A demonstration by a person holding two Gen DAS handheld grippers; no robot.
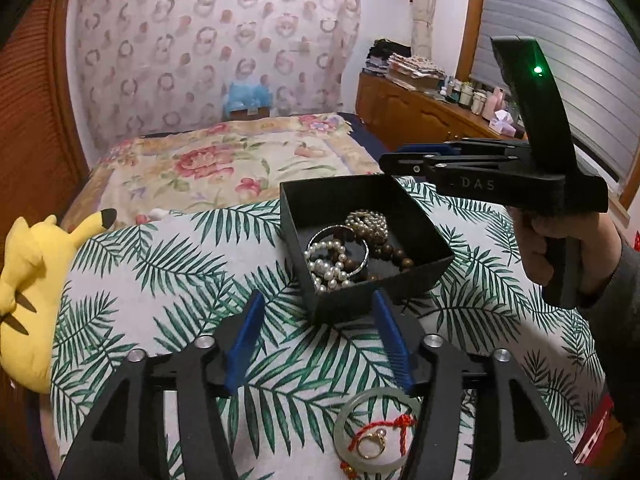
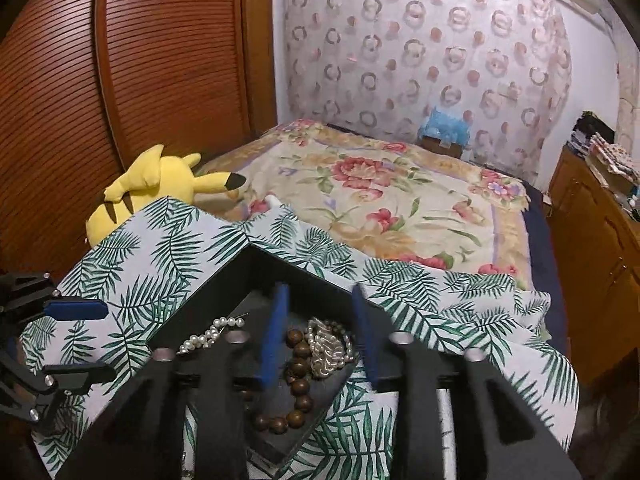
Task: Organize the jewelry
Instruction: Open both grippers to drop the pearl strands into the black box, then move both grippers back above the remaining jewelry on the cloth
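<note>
Where the palm-leaf cloth (image 1: 168, 276) covers the surface, an open black box (image 1: 416, 236) sits near its far edge, holding pearl strands (image 1: 326, 264), wooden beads (image 2: 299, 364) and a silver bangle (image 1: 320, 234). At the near edge lies a pale jade bangle (image 1: 348, 412) encircling a gold ring (image 1: 372, 442). Left gripper (image 1: 318, 308): jaws spread, empty, before the box. Right gripper (image 2: 318, 304): jaws parted over the box, gripping nothing.

the pale bangle (image 1: 376, 432) is partly hidden behind the left gripper's frame; the yellow plush toy (image 1: 24, 280) is cut off at the left edge.
</note>
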